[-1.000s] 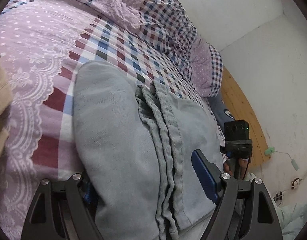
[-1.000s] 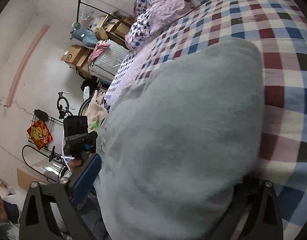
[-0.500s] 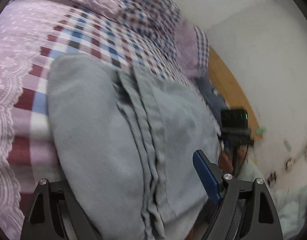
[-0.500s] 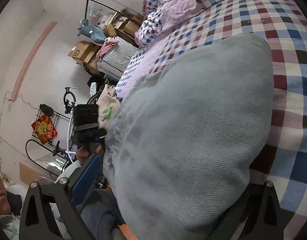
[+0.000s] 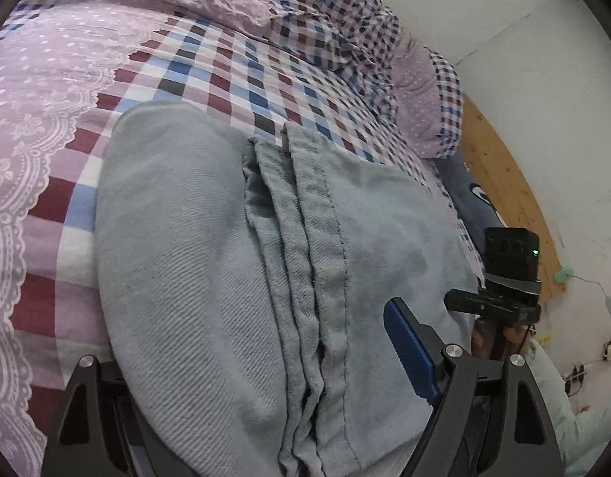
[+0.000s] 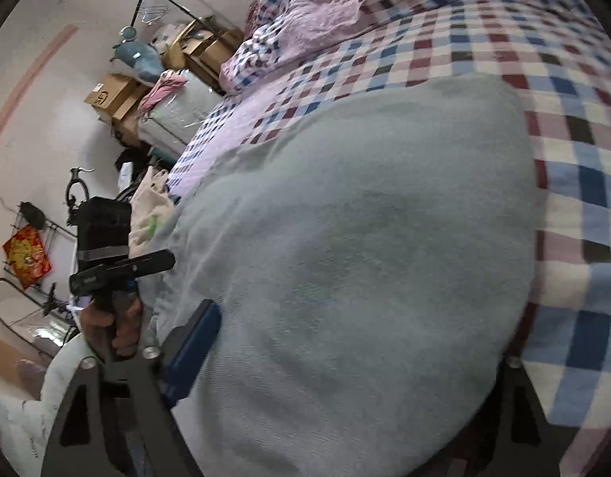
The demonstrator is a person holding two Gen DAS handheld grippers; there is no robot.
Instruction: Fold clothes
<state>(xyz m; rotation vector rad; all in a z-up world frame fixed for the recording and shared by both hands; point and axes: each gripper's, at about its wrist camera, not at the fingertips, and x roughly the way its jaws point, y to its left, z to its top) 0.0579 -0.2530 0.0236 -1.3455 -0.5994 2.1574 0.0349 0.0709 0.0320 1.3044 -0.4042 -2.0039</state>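
A: Where's the left gripper (image 5: pixel 261 381)?
B: Low, jaws spread wide; only its blue right finger (image 5: pixel 408 348) shows.
A: The right gripper (image 6: pixel 345 357)?
B: Jaws wide apart too, the other hand (image 6: pixel 114 324) gripping a handle beside it.

Grey-blue garment (image 5: pixel 194 262); red-blue-white checked sheet (image 5: pixel 233 63); lilac dotted quilt (image 5: pixel 47 63).

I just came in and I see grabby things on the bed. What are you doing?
Folding clothes. A person holds tongs in each hand. The left tongs and the right tongs are both wide open around a grey-blue garment, already folded into layers, lying on the checked bedsheet. Neither is pinching it now. Each camera also shows the other tongs at the garment's far side.
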